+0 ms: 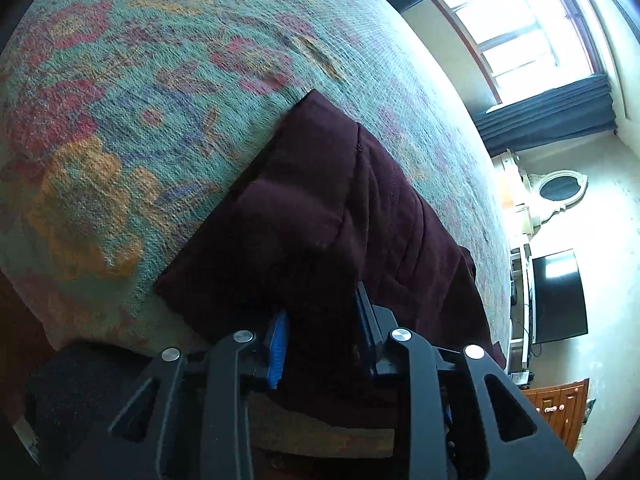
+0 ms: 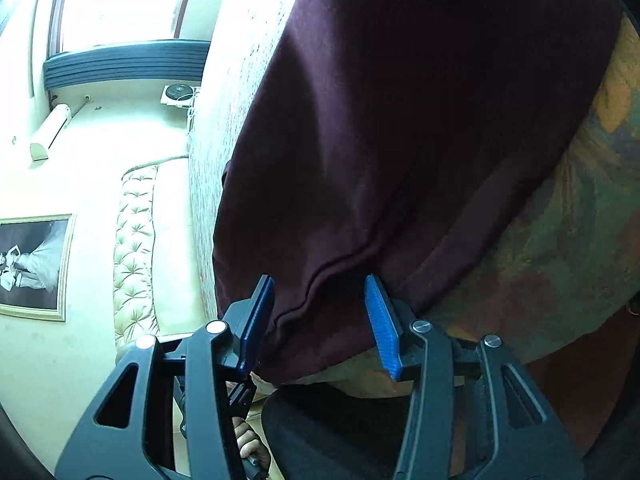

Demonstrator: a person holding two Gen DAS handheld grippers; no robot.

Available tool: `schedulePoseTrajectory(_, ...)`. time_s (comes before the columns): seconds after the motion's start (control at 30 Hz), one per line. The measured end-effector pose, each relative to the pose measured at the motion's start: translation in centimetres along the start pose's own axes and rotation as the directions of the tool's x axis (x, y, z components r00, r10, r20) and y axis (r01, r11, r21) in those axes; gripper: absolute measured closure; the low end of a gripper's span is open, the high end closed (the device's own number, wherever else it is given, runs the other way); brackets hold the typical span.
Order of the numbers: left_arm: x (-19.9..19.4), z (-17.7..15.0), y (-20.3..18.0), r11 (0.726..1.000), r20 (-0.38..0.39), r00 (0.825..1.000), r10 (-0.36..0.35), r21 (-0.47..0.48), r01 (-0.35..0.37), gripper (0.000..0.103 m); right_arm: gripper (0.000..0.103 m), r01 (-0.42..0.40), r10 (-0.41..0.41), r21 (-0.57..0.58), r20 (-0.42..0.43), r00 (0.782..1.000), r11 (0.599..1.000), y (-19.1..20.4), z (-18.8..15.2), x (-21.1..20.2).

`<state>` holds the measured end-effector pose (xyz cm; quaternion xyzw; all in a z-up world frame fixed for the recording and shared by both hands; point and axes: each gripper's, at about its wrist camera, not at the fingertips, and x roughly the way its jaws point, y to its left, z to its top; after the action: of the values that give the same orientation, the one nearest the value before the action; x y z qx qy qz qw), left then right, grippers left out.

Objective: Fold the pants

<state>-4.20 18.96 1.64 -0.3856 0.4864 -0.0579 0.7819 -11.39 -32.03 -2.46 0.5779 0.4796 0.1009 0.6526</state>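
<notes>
A: so where are the pants (image 1: 320, 208) at?

B: lying on the bed (image 1: 120, 120), near edge hanging just over the bed's side; left gripper (image 1: 320, 340) is clamped on that edge, probably to lift it for a fold; right gripper (image 2: 320, 320) straddles the hem further along, pads either side but not pinching yet, so I'd guess it grabs next.

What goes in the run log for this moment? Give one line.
task: fold pants | pants: maroon, on patterned bedspread | left gripper: shut on pants edge | right gripper: open, straddling pants hem
</notes>
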Motion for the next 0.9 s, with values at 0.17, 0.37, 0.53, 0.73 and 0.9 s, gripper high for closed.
schedulePoseTrajectory(0.17, 0.0, -0.3, -1.5, 0.998, 0.018, 0.999, 0.045, 0.049, -0.046, 0.079, 0.082, 0.056, -0.054, -0.042, 0.054, 0.997, 0.998, 0.8, 0.8, 0.6)
schedulePoseTrajectory(0.37, -2.4, -1.1, -2.3, 0.99, 0.055, 0.996, 0.076, 0.111, -0.082, 0.084, 0.099, 0.104, -0.1, -0.152, 0.032, 0.994, 0.983, 2.0, -0.6, -1.5)
schedulePoseTrajectory(0.53, -1.1, -1.7, 0.0, 0.988, 0.006, 0.995, 0.103, 0.117, -0.103, 0.084, 0.099, 0.131, -0.133, -0.163, -0.006, 0.991, 0.978, -0.6, -1.2, -1.1)
schedulePoseTrajectory(0.73, -1.8, -1.8, -1.4, 0.958, -0.002, 0.994, 0.108, 0.267, -0.103, 0.076, 0.089, 0.112, -0.12, -0.198, -0.032, 0.992, 0.974, 0.4, 0.1, -4.7)
schedulePoseTrajectory(0.9, -3.7, -3.9, -3.7, 0.898, 0.037, 0.992, 0.124, 0.421, -0.128, 0.044, 0.085, 0.175, -0.134, -0.259, 0.168, 0.977, 0.95, 1.9, 6.2, -12.9)
